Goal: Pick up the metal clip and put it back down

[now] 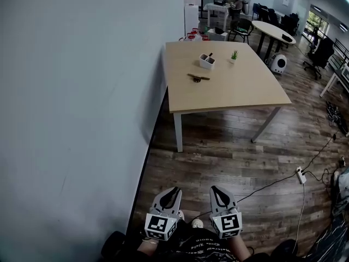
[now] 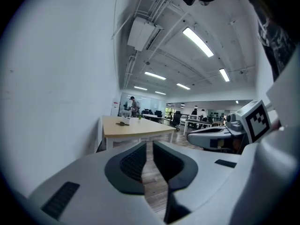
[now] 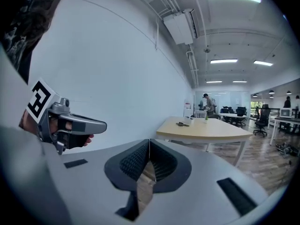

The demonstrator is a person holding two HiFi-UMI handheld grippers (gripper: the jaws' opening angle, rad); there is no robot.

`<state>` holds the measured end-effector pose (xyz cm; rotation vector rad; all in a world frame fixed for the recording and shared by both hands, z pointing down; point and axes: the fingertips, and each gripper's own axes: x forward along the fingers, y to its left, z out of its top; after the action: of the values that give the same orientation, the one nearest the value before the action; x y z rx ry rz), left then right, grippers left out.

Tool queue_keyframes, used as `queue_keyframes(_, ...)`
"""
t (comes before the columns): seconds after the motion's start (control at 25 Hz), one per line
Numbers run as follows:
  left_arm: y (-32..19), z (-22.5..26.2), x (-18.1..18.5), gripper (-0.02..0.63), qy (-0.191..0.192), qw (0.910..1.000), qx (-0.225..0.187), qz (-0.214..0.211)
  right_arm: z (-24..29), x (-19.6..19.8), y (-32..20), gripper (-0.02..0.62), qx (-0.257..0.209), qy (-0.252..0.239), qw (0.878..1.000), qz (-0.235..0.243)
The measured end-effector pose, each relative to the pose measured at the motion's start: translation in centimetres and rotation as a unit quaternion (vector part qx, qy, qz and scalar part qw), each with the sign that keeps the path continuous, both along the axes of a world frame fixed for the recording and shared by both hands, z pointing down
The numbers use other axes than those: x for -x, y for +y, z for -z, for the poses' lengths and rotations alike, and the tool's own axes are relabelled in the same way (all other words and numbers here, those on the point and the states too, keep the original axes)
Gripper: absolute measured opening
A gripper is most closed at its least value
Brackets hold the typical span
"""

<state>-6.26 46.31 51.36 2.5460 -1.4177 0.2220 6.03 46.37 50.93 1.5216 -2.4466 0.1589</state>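
At the bottom of the head view, the left gripper and the right gripper have their jaws clenched on nothing. The clip lies on the surface in the upper centre, just below a white holder.

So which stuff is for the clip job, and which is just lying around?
For the job: metal clip, left gripper, right gripper, both shut and empty.
Just lying about: white holder, little plant, power strip on the floor.
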Motion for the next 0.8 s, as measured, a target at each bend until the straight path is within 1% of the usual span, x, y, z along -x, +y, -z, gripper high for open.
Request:
queue_keyframes(0.04, 0.0, 0.3, -0.1, 0.086, 0.006, 1.0000, 0.001, -0.005, 0.2, -0.2, -0.2, 0.022, 0.002, -0.006, 1.000, -0.004)
queue_keyframes(0.08, 0.0, 0.5, -0.1, 0.162, 0.011, 0.9999, 0.001, -0.011, 0.3, -0.2, -0.4, 0.063, 0.003, -0.010, 1.000, -0.005)
queue_keyframes(0.12, 0.0, 0.6, 0.0, 0.201, 0.013, 0.9998, 0.002, -0.015, 0.5, -0.2, -0.6, 0.134, 0.005, -0.014, 1.000, -0.003)
queue_keyframes(0.16, -0.1, 0.6, 0.0, 0.227, 0.013, 0.9998, 0.002, -0.017, 0.5, -0.1, -0.7, 0.200, 0.007, -0.017, 1.000, -0.001)
queue_keyframes(0.2, -0.3, 0.5, 0.1, 0.241, 0.012, 0.9997, 0.003, -0.019, 0.5, 0.0, -0.9, 0.246, 0.009, -0.019, 1.000, 0.002)
queue_keyframes(0.28, -1.0, 0.1, 0.3, 0.258, 0.009, 0.9996, 0.006, -0.026, 0.1, 0.2, -1.6, 0.280, 0.017, -0.020, 1.000, 0.004)
queue_keyframes(0.48, -3.2, 0.2, 0.7, 0.267, -0.004, 0.9984, 0.006, -0.055, -0.3, 1.6, -3.7, 0.288, 0.029, -0.010, 1.000, 0.006)
queue_keyframes(0.68, -5.5, 0.6, 1.6, 0.267, 0.005, 0.9964, 0.008, -0.084, 0.0, 3.3, -6.3, 0.288, 0.023, 0.002, 1.000, 0.002)
queue_keyframes(0.8, -6.6, 0.7, 2.5, 0.267, 0.011, 0.9966, 0.009, -0.081, 0.5, 4.5, -7.4, 0.288, 0.017, -0.002, 1.000, 0.000)
